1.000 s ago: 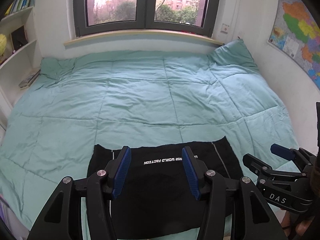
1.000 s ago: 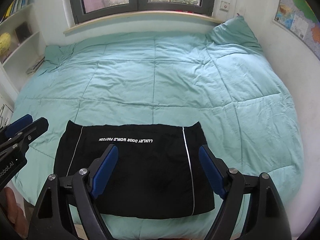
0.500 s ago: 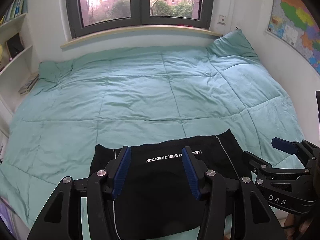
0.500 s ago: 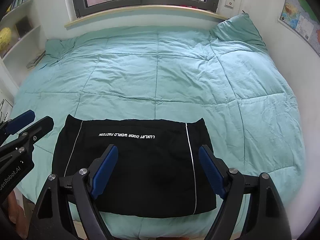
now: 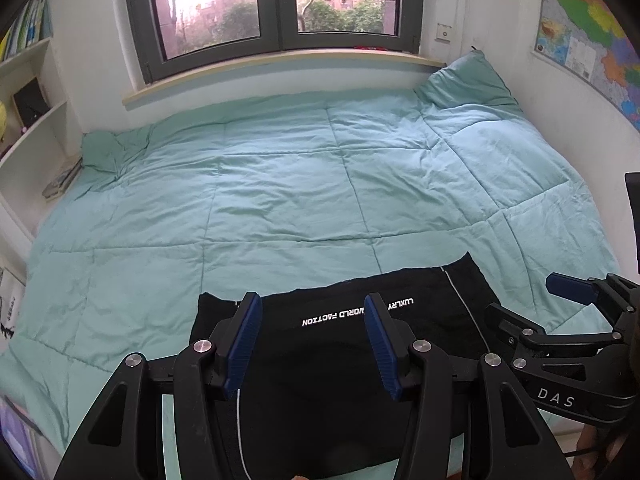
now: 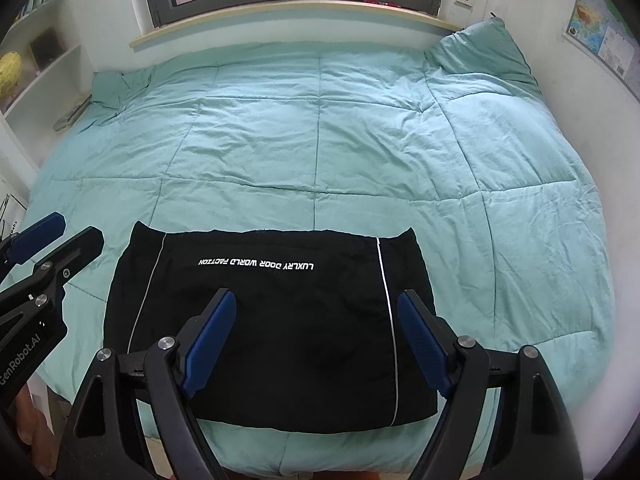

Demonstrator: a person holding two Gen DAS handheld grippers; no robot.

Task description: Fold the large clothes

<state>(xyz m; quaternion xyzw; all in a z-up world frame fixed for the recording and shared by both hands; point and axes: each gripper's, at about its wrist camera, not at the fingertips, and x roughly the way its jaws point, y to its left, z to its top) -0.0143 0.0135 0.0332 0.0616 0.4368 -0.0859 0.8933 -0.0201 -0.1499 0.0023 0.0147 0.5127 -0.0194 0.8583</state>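
A black garment (image 6: 272, 320) with white piping and white lettering lies folded into a flat rectangle at the near edge of the bed; it also shows in the left wrist view (image 5: 340, 360). My left gripper (image 5: 312, 340) is open and empty, held above the garment's left half. My right gripper (image 6: 316, 336) is open and empty, held above the garment's near middle. Each gripper shows at the edge of the other's view: the right gripper (image 5: 536, 300) at the right, the left gripper (image 6: 60, 232) at the left.
A teal quilt (image 6: 320, 140) covers the whole bed, with a pillow (image 6: 480, 52) at the far right corner. A window (image 5: 276, 0) and sill run along the far wall. White shelves (image 5: 24, 120) stand at the left, and a map (image 5: 592, 40) hangs on the right wall.
Both grippers have drawn back and risen a little from the garment, so more of the bed shows. The garment has not moved. Both grippers stay open.
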